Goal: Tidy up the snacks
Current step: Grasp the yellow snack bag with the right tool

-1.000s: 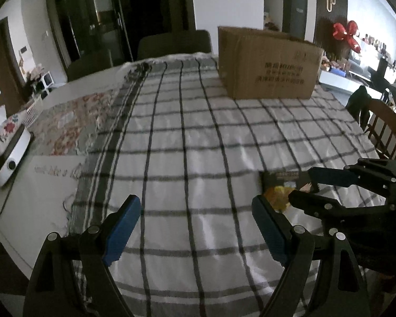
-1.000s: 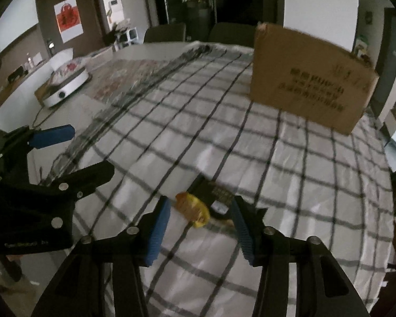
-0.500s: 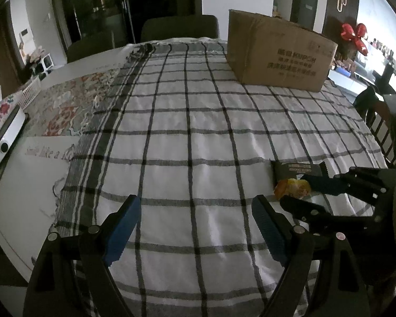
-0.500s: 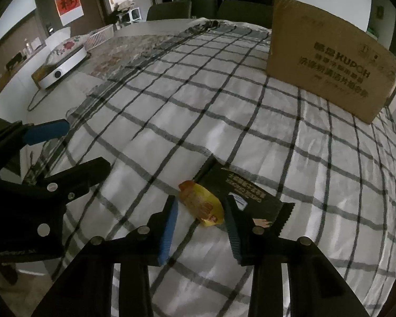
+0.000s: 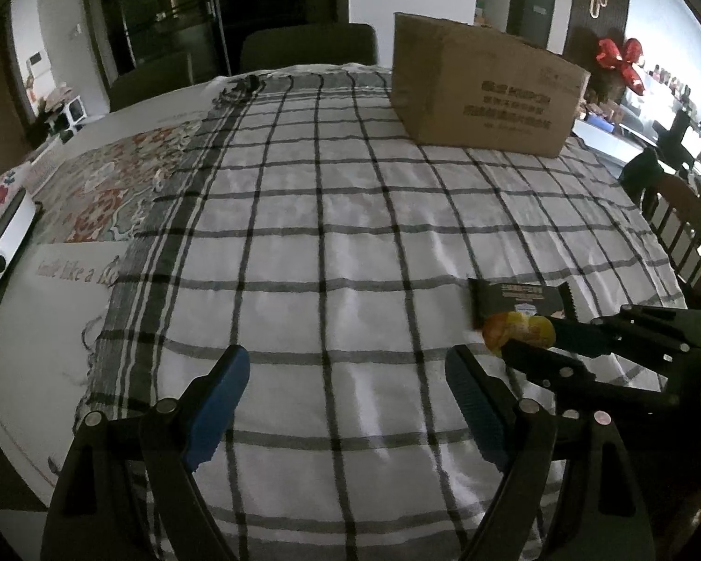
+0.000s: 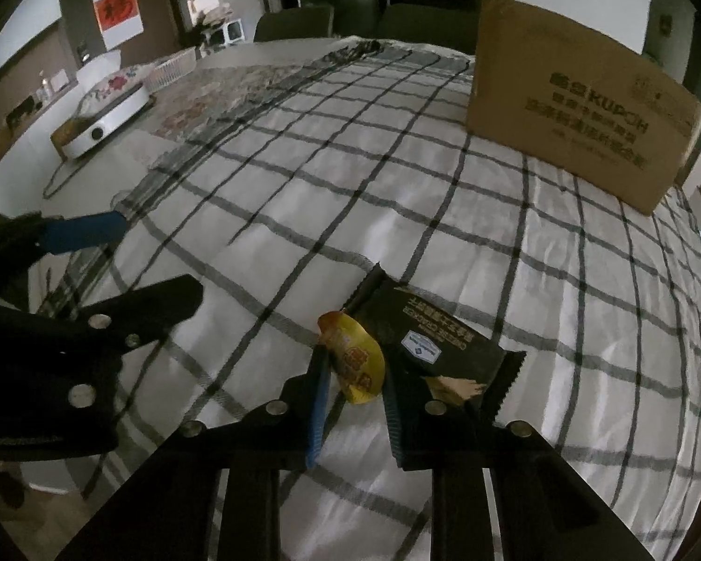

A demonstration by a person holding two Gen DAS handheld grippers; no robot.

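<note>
A small yellow-orange snack packet (image 6: 357,364) lies on the checked tablecloth (image 6: 397,196), pinched between 2 closed gripper pads. Touching its far side is a flat black snack packet (image 6: 432,332) with zigzag ends and a small white label, lying near the packet, well short of the cardboard box (image 6: 579,93).

Black fingers (image 5: 481,402), blue ridged pads (image 5: 217,404)

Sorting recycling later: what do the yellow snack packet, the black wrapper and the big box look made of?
Yellow snack packet: glossy plastic or foil, judging by its sheen. Black wrapper: matte plastic film with serrated ends. Big box: plain brown cardboard, dull, with printed lettering.
</note>
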